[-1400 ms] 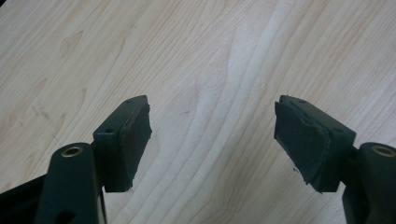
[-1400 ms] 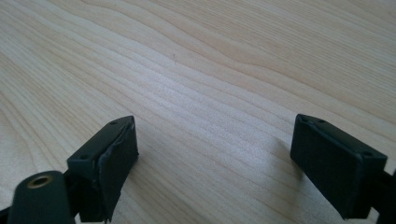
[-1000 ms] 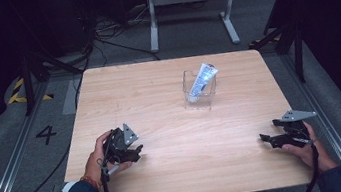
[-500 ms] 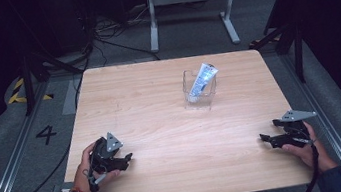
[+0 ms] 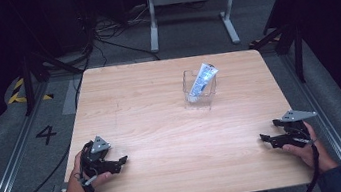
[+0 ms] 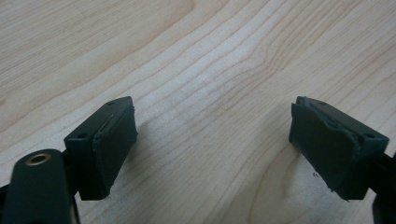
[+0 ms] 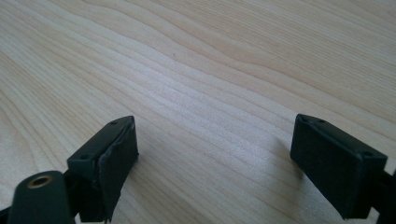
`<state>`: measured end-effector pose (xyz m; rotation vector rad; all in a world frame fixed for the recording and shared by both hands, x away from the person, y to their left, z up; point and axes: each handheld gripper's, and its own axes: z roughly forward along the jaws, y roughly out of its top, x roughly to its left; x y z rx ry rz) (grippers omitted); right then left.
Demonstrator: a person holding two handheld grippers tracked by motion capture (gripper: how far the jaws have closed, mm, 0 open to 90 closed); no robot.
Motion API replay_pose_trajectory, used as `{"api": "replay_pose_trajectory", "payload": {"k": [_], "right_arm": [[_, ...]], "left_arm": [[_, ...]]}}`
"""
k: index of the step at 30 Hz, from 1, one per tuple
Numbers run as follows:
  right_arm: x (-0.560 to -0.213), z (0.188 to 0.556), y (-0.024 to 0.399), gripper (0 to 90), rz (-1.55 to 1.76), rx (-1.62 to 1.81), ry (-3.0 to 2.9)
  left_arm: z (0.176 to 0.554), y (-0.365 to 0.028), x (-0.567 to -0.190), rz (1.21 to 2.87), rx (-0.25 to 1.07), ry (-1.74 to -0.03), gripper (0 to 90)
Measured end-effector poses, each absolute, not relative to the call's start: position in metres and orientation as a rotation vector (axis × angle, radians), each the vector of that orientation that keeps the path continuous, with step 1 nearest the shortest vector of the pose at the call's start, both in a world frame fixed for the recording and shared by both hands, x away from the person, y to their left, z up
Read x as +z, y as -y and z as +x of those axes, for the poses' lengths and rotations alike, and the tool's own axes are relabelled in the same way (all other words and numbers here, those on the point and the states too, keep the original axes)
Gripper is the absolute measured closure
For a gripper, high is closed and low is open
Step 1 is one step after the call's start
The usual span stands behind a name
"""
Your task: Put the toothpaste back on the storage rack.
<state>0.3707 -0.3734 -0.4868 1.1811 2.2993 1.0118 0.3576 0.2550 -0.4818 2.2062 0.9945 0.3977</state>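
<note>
A clear plastic cup (image 5: 200,90) stands on the far middle of the wooden table (image 5: 160,107), and a white and blue tube (image 5: 203,79) leans inside it. My left gripper (image 5: 117,164) rests near the table's front left corner, held by a hand. Its jaws stand wide apart over bare wood, with nothing between the pads (image 6: 112,140). My right gripper (image 5: 267,134) lies near the front right edge in the other hand, open too, with only wood grain between its pads (image 7: 114,154). Both grippers are far from the cup.
A metal stand (image 5: 188,2) and cables (image 5: 100,40) lie on the dark floor beyond the table. A floor rail with a painted number 4 (image 5: 45,134) runs along the left side.
My left gripper has drawn back toward the front left corner and settled low on the table. The right gripper, cup and tube have stayed put.
</note>
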Motion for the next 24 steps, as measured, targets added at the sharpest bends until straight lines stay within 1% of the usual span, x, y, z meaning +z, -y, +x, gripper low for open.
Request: {"api": "replay_pose_trajectory", "payload": {"k": [5,17,24], "right_arm": [[-0.4867,0.37,0.3734,14.9,1.182,1.016,-2.299],[-0.4867,0.3694,0.3732,14.9,1.183,1.014,-2.297],[-0.4867,0.3694,0.3733,14.9,1.183,1.015,-2.298]], "left_arm": [[0.3568,-0.2529,-0.4821,2.197,0.4,-1.021,14.3],[0.3569,-0.253,-0.482,2.198,0.402,-1.022,14.3],[0.3587,-0.2535,-0.4821,2.203,0.414,-1.014,12.2]]}}
